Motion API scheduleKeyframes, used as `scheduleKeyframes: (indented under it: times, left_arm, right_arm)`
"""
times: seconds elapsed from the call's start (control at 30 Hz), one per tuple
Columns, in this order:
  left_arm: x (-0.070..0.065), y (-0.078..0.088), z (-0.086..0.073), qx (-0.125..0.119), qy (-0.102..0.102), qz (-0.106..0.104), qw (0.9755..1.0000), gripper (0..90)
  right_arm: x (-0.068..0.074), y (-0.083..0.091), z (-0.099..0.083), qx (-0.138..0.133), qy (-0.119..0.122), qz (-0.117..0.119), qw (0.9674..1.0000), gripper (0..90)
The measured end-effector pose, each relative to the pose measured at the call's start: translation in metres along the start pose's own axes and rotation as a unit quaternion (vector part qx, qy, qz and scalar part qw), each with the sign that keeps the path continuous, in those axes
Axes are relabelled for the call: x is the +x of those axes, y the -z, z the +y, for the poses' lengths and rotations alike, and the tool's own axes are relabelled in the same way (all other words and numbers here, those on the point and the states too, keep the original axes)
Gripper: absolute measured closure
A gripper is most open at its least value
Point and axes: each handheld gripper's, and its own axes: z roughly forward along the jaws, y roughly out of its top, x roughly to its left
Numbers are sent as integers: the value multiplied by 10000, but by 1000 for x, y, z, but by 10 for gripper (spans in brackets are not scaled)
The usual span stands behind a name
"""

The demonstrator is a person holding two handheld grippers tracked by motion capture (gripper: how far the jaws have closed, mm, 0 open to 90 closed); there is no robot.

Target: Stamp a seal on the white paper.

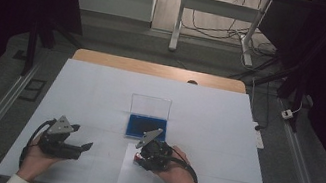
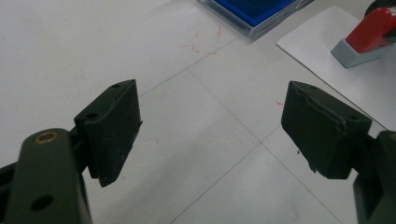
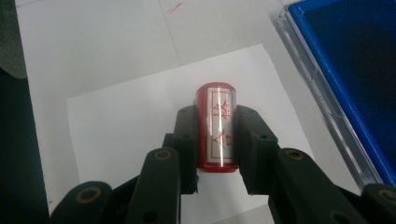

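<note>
Red stamp (image 3: 215, 128), glossy label, red characters | clamped in right tongs (image 3: 215, 140)

Right gripper (image 1: 141, 158) parked over a sheet of paper (image 1: 135, 178), something red in its jaws. Left gripper (image 1: 82, 142) off to the side with jaws apart. Blue ink pad (image 1: 146, 125), lid up, just beyond on the white table (image 1: 215, 131).

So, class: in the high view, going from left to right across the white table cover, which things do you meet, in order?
Left gripper, open over the table cover → sheet of white paper → right gripper, shut on the red stamp. The open blue ink pad case lies farther back, overlapping them in the order.
</note>
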Motion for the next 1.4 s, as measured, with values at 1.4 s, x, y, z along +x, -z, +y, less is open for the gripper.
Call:
scheduleKeyframes:
  times: [1.4]
  left_arm:
    - [2, 2, 0, -41, 6, 17, 10000, 202]
  right_arm:
    - [-11, 36, -5, -846, -215, 113, 9961, 704]
